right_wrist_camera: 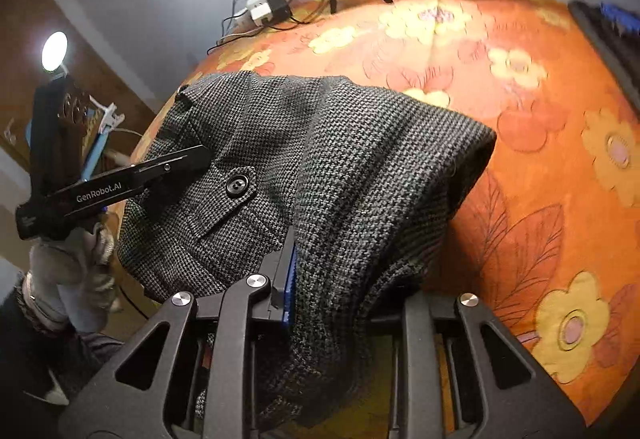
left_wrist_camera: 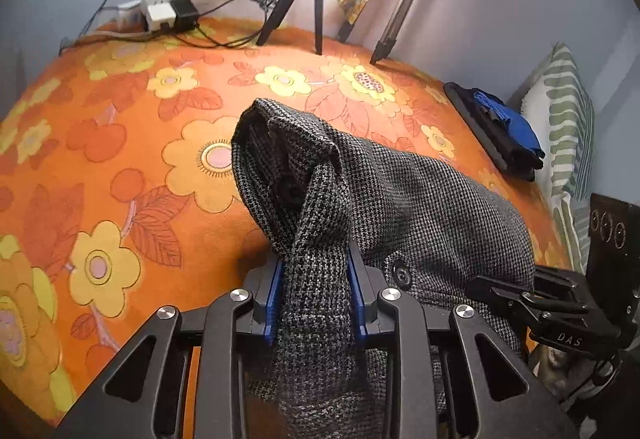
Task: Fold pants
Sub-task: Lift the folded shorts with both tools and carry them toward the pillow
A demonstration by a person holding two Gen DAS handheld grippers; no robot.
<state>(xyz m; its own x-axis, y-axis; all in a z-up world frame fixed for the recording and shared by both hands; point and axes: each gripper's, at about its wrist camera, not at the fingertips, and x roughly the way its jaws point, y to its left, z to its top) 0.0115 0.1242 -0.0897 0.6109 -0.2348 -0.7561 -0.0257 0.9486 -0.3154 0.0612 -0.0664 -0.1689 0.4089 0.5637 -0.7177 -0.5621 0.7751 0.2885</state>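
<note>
Claws on coarse houndstooth pants

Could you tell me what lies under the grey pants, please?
The orange floral bedsheet shows all around the pants. Whatever is directly beneath the fabric is covered and cannot be seen.

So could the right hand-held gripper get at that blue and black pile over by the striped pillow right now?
Probably not as things stand: the right hand-held gripper is shut on the houndstooth pants, so it would have to let go first. The blue and black pile itself lies uncovered on the floral bedspread.
</note>
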